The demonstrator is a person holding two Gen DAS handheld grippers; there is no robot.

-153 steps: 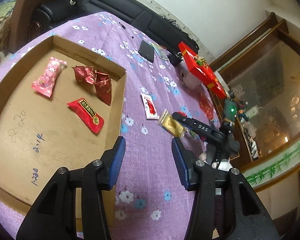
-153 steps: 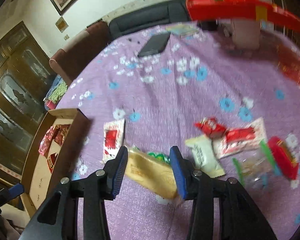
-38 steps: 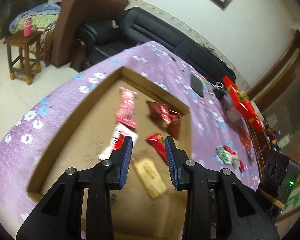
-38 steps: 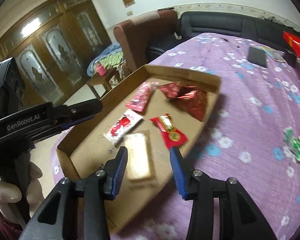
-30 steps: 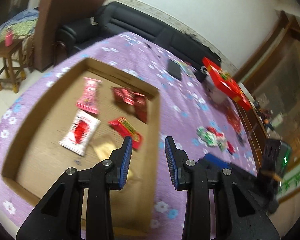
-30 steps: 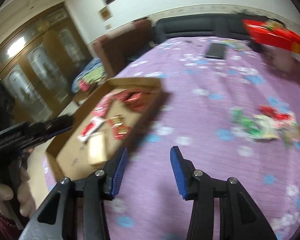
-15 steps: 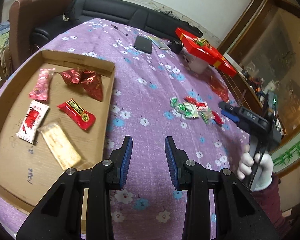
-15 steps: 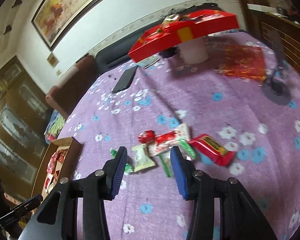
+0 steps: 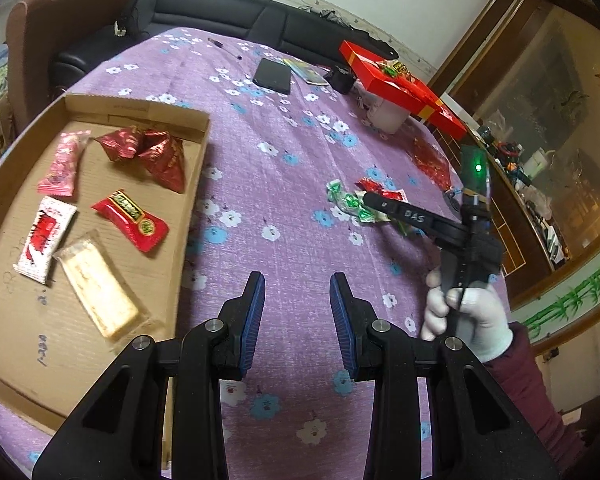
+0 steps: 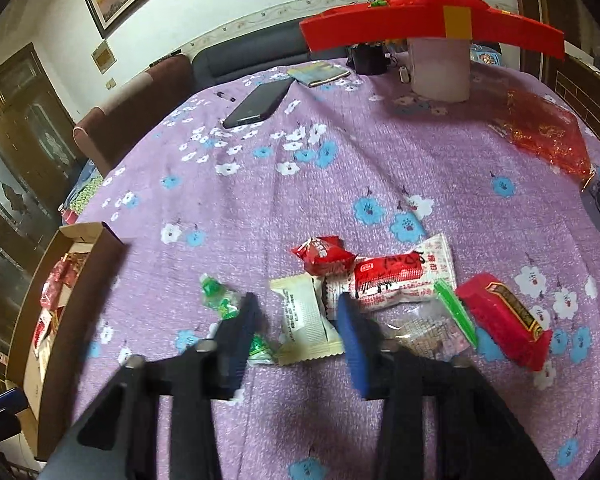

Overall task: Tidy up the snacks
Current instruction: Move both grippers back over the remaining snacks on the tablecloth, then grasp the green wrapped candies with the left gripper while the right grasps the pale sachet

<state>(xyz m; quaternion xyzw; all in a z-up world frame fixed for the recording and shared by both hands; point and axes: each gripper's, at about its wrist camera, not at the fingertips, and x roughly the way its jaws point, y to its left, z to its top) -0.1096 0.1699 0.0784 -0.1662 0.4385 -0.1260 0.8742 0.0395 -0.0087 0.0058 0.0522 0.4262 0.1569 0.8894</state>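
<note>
Tan bar (image 9: 98, 286) — left wrist view only

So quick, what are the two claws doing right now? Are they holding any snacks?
Left claw: open, holding nothing, above the purple tablecloth.
Right claw: open, holding nothing, with the cream snack packet between its jaws.

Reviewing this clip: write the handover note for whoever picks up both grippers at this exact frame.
Left gripper: open, empty, above the tablecloth beside the cardboard tray.
Right gripper: open, empty, over the loose snack pile, straddling the cream packet.
Done: six snacks lie in the tray, including the beige bar.
Left: cream packet, green candies, small red packet, red-and-white packet, clear wrapper, red bar.
</note>
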